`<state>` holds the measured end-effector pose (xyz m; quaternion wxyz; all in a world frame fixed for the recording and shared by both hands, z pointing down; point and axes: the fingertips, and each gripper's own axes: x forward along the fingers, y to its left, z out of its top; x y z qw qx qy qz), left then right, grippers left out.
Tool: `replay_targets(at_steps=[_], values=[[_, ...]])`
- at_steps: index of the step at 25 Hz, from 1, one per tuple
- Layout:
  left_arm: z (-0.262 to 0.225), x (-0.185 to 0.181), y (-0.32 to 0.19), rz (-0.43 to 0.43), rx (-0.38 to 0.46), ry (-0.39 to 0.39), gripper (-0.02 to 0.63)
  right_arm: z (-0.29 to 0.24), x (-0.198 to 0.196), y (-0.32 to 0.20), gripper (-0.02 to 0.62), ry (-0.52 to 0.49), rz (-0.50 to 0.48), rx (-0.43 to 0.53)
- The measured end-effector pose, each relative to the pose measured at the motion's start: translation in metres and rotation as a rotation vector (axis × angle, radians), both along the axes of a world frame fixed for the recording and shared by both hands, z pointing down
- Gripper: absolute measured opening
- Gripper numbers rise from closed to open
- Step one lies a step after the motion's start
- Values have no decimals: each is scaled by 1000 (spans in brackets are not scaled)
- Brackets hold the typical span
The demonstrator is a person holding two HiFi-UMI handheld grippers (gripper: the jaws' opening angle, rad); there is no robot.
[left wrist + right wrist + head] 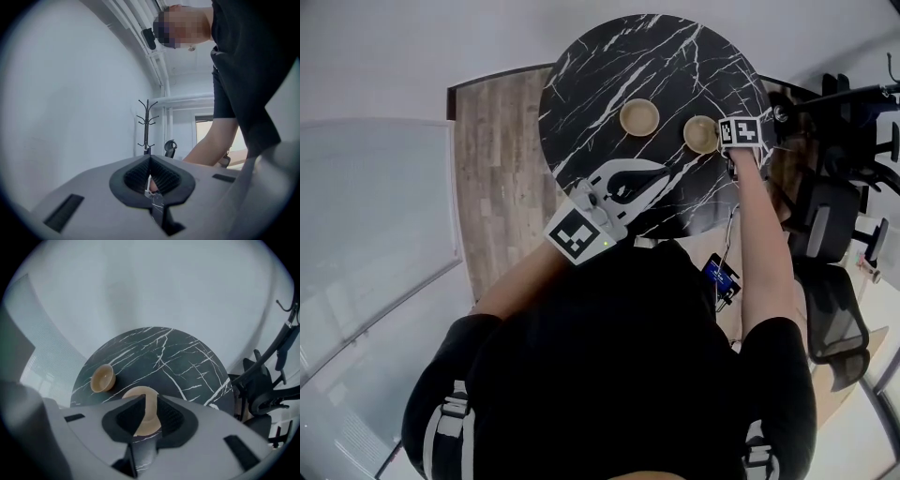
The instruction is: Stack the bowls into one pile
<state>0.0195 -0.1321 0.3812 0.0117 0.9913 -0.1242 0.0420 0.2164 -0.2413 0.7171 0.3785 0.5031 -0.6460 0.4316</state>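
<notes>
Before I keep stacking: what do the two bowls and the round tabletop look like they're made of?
The middle bowl and the edge bowl: tan, matte, even colour with no pattern. They are likely wood or a bamboo-style plastic, but the look leaves it open. The tabletop: black with white veins and a smooth surface, so marble or a marble-print laminate.

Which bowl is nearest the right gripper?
The right-hand bowl in the head view: it shows between the open fingers of the right gripper. The other bowl sits apart to its left.
</notes>
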Motion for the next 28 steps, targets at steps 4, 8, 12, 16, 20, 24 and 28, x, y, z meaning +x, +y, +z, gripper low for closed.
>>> replay_targets(at_steps=[4, 8, 12, 16, 20, 24, 28], values=[[-2, -5, 1, -34, -52, 26, 3, -29, -22, 0, 77, -76, -3, 91], [-4, -13, 1, -50, -45, 34, 3, -58, -52, 6, 77, -97, -105, 207], [-2, -28, 4, -69, -41, 27, 3, -76, -85, 21, 77, -100, -203, 307], [3, -44, 4, -88, -55, 21, 4, -72, -113, 34, 77, -108, -231, 340], [8, -60, 5, -91, -55, 8, 3, -55, -135, 45, 77, -127, -206, 316], [10, -78, 0, -104, -53, 8, 3, -37, -155, 44, 78, -146, -178, 282], [12, -96, -10, -105, -40, 11, 3, -18, -169, 34, 78, -146, -142, 241]])
